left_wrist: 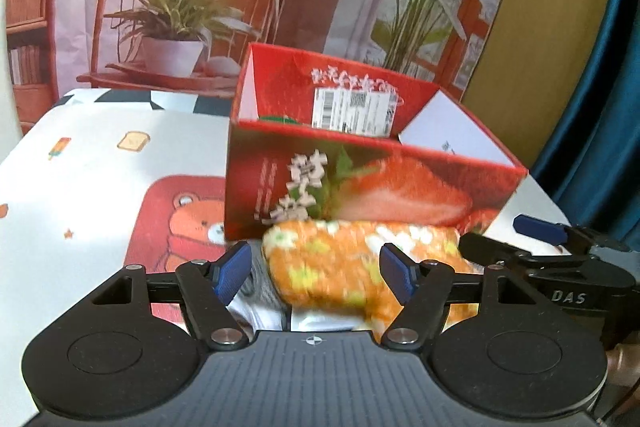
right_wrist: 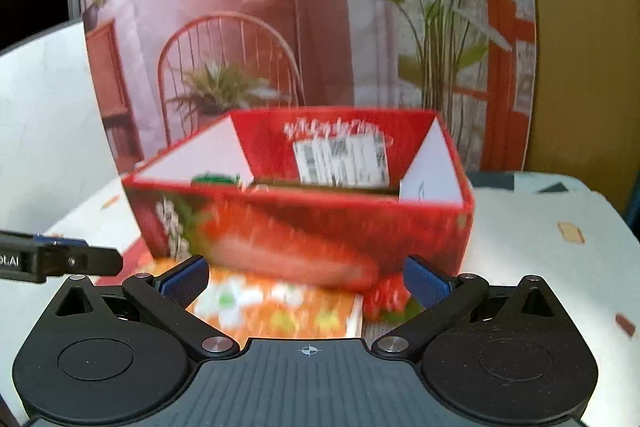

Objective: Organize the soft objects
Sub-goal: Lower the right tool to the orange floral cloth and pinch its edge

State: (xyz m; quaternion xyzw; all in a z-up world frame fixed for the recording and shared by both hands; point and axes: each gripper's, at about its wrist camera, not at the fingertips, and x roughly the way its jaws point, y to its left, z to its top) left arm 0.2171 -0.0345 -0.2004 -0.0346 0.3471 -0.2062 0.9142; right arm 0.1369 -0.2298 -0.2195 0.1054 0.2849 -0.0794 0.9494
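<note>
Orange fleecy cloth (left_wrist: 360, 267), flecked white and green, lies on the table just before the strawberry box (left_wrist: 360, 183), with grey and white pieces tucked beneath it. Both tongs stand spread over it: the left gripper (left_wrist: 316, 273) straddles one end, the right gripper (right_wrist: 306, 283) the other (neither visibly pinching), probably poised to lift it in. Something green (right_wrist: 216, 179) shows inside the box; blur hides what.

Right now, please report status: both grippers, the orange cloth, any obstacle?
Left gripper open, astride orange cloth. Right gripper wide open, empty. Cloth on table, against red box. Box open-topped, nothing blocking.
</note>
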